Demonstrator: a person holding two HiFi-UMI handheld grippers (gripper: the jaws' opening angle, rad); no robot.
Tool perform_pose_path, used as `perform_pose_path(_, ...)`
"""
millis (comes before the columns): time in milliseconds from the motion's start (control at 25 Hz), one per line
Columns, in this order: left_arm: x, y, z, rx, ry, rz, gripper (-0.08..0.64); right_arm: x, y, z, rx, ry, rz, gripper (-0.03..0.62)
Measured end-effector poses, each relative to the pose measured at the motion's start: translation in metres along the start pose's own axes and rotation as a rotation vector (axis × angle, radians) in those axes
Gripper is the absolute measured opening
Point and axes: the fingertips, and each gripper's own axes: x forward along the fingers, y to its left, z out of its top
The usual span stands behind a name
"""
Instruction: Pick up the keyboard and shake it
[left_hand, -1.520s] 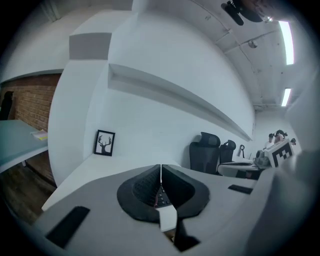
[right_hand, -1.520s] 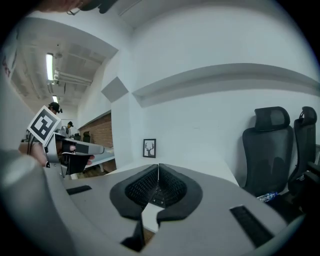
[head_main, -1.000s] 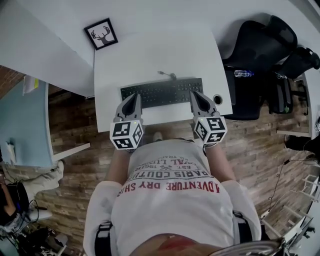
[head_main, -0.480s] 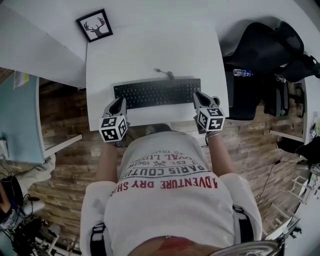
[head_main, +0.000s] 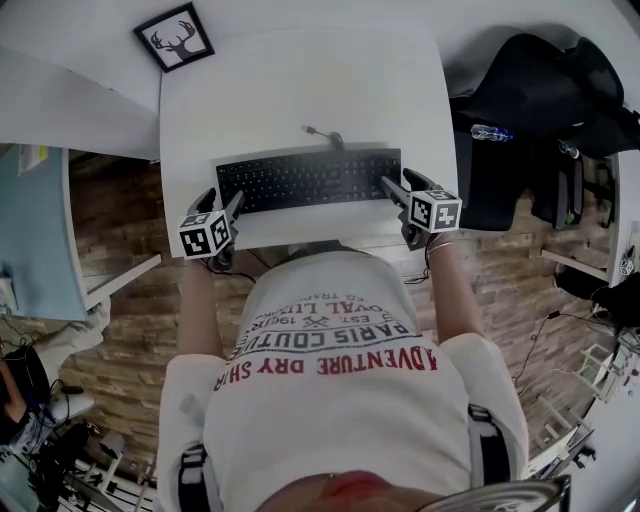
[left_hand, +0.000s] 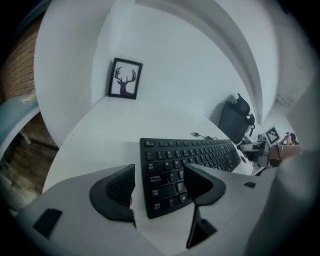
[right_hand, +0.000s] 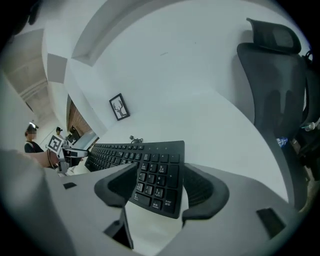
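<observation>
Open worktop (head_main: 300, 90) runs from the keyboard (head_main: 308, 180) to the far edge. The keyboard spans the near edge, its cable (head_main: 322, 134) just behind; a framed picture (head_main: 175, 37) stands at the far left corner, and a black chair (head_main: 540, 80) crowds the right edge.

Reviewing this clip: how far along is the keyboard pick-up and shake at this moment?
Done: the left gripper and right gripper are each set at one end of the keyboard. In hand: both sets of jaws are opening, with a keyboard end between each and the pads not pressing on it. Left: close, lift and shake; the keyboard lies on the desk, not yet gripped.
</observation>
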Motion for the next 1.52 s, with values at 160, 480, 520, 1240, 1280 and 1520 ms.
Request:
perform_pose_path(160, 0.011, -0.002, -0.006, 0.031, 0.064, -0.051, 0.298, 0.011, -0.008, -0.007, 0.019, 0.052, 0.060, 0.278)
perform_pose_path(480, 0.022, -0.005, -0.013, -0.003, 0.128, -0.204, 0.297, 0.028, -0.009, -0.015, 0.014, 0.151, 0.170, 0.279)
perform_pose_path(520, 0.021, -0.005, -0.014, 0.015, 0.131, -0.211, 0.296, 0.028, -0.010, -0.016, 0.007, 0.163, 0.176, 0.279)
perform_pose_path(1240, 0.021, -0.005, -0.007, -0.169, 0.029, -0.190, 0.267, 0.023, -0.016, -0.017, 0.037, 0.138, 0.219, 0.241)
perform_pose_path(1280, 0.021, -0.005, -0.008, -0.169, 0.029, -0.192, 0.257, 0.022, -0.017, -0.018, 0.034, 0.141, 0.215, 0.241)
perform_pose_path(1520, 0.013, -0.013, 0.001, -0.130, -0.011, -0.221, 0.248, 0.013, -0.017, -0.013, 0.012, 0.101, 0.228, 0.239)
